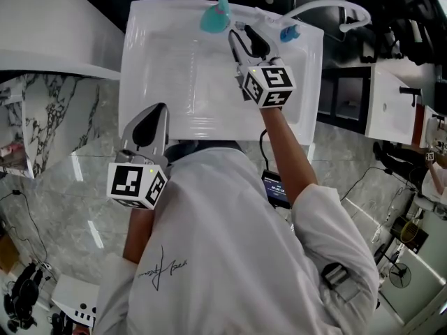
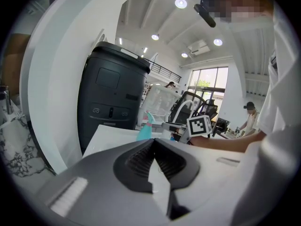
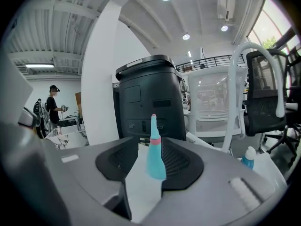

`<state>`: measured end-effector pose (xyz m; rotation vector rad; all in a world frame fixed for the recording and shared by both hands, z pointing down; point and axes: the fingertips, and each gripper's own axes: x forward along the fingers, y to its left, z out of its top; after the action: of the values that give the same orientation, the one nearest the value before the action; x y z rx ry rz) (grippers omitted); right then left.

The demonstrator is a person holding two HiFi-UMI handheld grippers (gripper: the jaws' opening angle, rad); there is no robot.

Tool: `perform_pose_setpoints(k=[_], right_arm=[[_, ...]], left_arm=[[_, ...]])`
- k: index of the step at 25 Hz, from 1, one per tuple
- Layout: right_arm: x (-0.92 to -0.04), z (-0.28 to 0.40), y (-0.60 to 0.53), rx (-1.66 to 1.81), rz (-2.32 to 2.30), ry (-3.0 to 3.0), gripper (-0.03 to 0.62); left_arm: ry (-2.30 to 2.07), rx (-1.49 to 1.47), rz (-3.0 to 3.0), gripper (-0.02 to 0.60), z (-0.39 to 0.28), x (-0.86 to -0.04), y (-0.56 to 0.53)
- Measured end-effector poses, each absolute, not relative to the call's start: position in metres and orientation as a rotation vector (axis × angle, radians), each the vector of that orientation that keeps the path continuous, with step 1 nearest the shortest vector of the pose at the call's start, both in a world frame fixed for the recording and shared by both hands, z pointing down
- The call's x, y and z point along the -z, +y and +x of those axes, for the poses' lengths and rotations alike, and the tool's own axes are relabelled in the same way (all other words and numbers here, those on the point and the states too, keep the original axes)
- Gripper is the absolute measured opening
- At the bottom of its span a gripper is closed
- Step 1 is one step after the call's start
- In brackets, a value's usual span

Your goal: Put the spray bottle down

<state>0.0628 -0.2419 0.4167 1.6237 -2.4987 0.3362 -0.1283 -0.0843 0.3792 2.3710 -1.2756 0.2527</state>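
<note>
The teal spray bottle stands upright at the far edge of the white table. My right gripper hovers just right of it and a little nearer to me, with the jaws open and the pads off the bottle. In the right gripper view the bottle shows through the gap of the right gripper, standing free beyond the tips. My left gripper hangs over the table's near edge, its tips closed together and nothing held. In the left gripper view its tips meet, and the bottle shows far ahead.
A small white bottle with a blue cap lies at the table's far right, close to my right gripper. A white office chair and a tall black bin stand beyond the far edge. Grey marble floor surrounds the table.
</note>
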Motion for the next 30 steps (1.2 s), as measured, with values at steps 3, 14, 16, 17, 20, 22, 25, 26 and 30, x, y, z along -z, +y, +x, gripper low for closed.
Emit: perform_pose_setpoints(k=[3, 14, 16, 17, 20, 22, 25, 26, 30], right_arm=[[-0.410, 0.066, -0.232, -0.326, 1.643, -2.500, 0.131], [-0.402, 0.075, -0.203, -0.386, 1.627, -2.511, 0.092], [-0.401, 0.076, -0.197, -0.393, 1.631, -2.507, 0.077], [-0.400, 0.077, -0.194, -0.404, 1.638, -2.505, 0.072], [-0.398, 0.081, -0.185, -0.441, 1.658, -2.499, 0.063], [-0.397, 0.084, -0.177, -0.452, 1.666, -2.487, 0.060], [-0.399, 0.087, -0.165, -0.491, 1.696, -2.465, 0.054], [-0.399, 0.085, -0.162, -0.510, 1.705, -2.463, 0.052], [-0.397, 0.084, -0.147, -0.541, 1.711, -2.455, 0.035]], left_arm=[[-1.262, -0.251, 2.387, 0.054, -0.126, -0.377, -0.084], [-1.222, -0.240, 2.433, 0.054, -0.120, -0.374, -0.083], [-1.215, -0.237, 2.440, 0.054, -0.120, -0.373, -0.082], [-1.213, -0.235, 2.444, 0.054, -0.120, -0.372, -0.083], [-1.205, -0.224, 2.452, 0.054, -0.120, -0.370, -0.083], [-1.199, -0.216, 2.457, 0.054, -0.119, -0.370, -0.083], [-1.193, -0.213, 2.463, 0.054, -0.121, -0.371, -0.082], [-1.196, -0.216, 2.465, 0.054, -0.124, -0.370, -0.082], [-1.207, -0.205, 2.471, 0.054, -0.128, -0.365, -0.080]])
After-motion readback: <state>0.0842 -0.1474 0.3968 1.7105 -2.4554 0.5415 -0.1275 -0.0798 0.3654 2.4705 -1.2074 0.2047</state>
